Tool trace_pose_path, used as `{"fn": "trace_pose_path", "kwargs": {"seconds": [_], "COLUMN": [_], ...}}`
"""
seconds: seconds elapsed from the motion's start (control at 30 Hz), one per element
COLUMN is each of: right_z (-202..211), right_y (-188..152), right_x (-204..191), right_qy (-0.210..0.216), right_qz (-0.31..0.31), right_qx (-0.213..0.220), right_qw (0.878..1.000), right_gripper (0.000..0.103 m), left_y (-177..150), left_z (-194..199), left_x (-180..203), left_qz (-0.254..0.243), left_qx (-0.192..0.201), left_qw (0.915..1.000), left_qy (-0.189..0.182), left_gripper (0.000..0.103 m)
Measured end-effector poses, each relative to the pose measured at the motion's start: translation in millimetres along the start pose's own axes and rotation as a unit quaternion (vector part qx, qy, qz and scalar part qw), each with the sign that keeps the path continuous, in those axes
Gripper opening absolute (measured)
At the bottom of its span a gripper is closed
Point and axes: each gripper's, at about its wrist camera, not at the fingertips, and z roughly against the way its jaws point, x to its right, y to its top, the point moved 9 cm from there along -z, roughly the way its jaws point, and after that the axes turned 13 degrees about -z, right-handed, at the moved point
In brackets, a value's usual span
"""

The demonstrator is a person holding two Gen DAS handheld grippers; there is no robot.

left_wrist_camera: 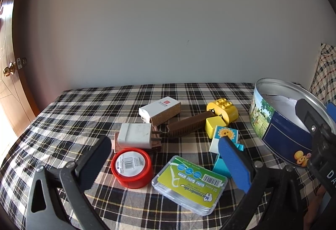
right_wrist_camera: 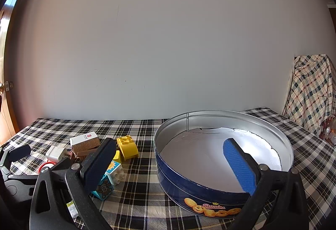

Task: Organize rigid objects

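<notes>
Small rigid items lie on a plaid cloth: a red tape roll [left_wrist_camera: 131,167], a green floss box [left_wrist_camera: 190,183], a white charger plug [left_wrist_camera: 135,135], a white and tan carton [left_wrist_camera: 160,110], a brown comb [left_wrist_camera: 187,126], yellow toy blocks [left_wrist_camera: 222,111] and a sun-faced block [left_wrist_camera: 224,138]. My left gripper [left_wrist_camera: 166,162] is open over the tape roll and floss box. The round blue cookie tin [right_wrist_camera: 201,194] stands empty at the right. My right gripper [right_wrist_camera: 170,164] is open, straddling the tin's near left wall. It holds nothing.
A pale wall backs the cloth-covered surface [left_wrist_camera: 73,116]. A wooden door with a brass knob [left_wrist_camera: 9,70] is at the left. Plaid fabric drapes over something [right_wrist_camera: 313,91] at the right. A bear-faced turquoise block [right_wrist_camera: 104,188] lies beside the tin.
</notes>
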Motion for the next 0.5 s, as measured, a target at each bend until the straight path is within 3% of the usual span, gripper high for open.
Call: {"fn": "trace_pose_path", "kwargs": {"seconds": [0.5], "right_z": [0.1], "right_y": [0.0], "right_x": [-0.6], "right_qy": [0.000], "right_qz": [0.001], "right_qx": [-0.001], "right_qw": [1.000], "right_gripper": [0.103], "left_y": [0.6], "left_z": [-1.5], "left_x": [1.5], "left_qz": [-0.002], "left_qx": [-0.002], "left_qw": [1.0000], "left_qy": [0.001], "left_gripper": [0.103]}}
